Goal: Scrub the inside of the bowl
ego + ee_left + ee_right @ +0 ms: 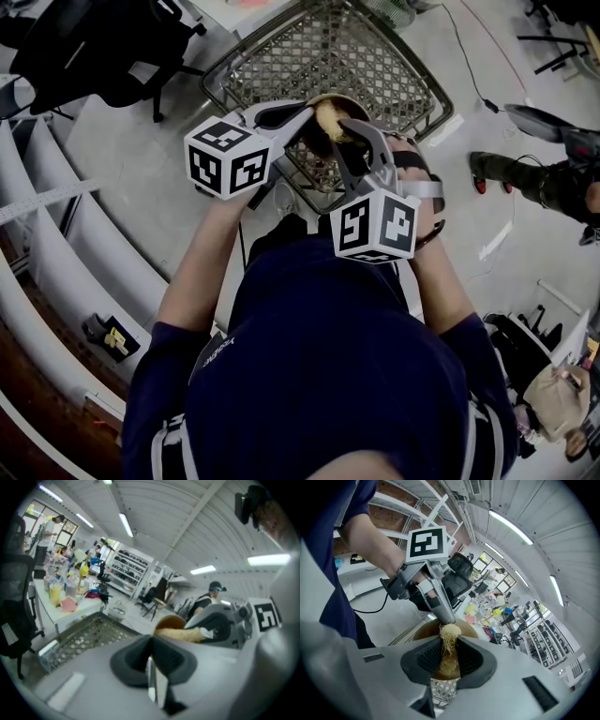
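A brown bowl (349,101) is held in the air over a wire basket. My left gripper (302,118) is shut on its rim from the left, its marker cube toward me. My right gripper (354,133) comes in from the right, shut on a yellow fibrous scrubber (330,120) whose tip is inside the bowl. In the right gripper view the scrubber (449,641) stands between the fingers of my right gripper (447,651), over the bowl (423,631). In the left gripper view the bowl (171,620) and the scrubber (180,633) lie just past my left gripper (152,644).
The wire basket (375,66) stands below the bowl on the grey floor. A black office chair (94,47) is at the far left, white rails (56,234) curve along the left, and a person's booted legs (525,173) are at the right. A cluttered table (61,597) stands beyond.
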A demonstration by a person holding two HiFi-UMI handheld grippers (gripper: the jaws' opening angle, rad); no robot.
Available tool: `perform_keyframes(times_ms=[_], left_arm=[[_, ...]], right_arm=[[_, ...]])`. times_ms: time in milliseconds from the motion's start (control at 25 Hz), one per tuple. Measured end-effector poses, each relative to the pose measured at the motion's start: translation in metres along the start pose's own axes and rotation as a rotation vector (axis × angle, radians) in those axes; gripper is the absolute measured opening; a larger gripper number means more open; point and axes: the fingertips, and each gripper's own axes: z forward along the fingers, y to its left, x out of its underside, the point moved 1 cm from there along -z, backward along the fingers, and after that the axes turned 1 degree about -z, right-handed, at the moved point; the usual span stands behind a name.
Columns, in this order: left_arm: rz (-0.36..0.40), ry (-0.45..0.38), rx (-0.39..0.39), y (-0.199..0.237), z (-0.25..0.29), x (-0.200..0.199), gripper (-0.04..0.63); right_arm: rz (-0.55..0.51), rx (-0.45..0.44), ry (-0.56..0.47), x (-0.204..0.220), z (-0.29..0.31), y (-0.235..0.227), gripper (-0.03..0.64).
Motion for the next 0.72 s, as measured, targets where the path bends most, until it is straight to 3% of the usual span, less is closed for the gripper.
perform_keyframes(times_ms=[320, 520, 720], left_arm=[[0.028, -0.020, -0.017, -0.001, -0.007, -0.007, 0.011], [0.143, 0.012, -0.076, 0.002, -0.010, -0.007, 0.011], [0.225, 0.056, -0.112, -0.003, -0.008, 0.001, 0.011]], right_arm=[[-0.089, -0.135, -0.037, -0.010, -0.007, 0.028, 0.069], [-0.170, -0.232, -0.040, -0.006, -0.015, 0.044, 0.069], [-0.164, -0.264, -0.022, 0.002, -0.017, 0.051, 0.069]])
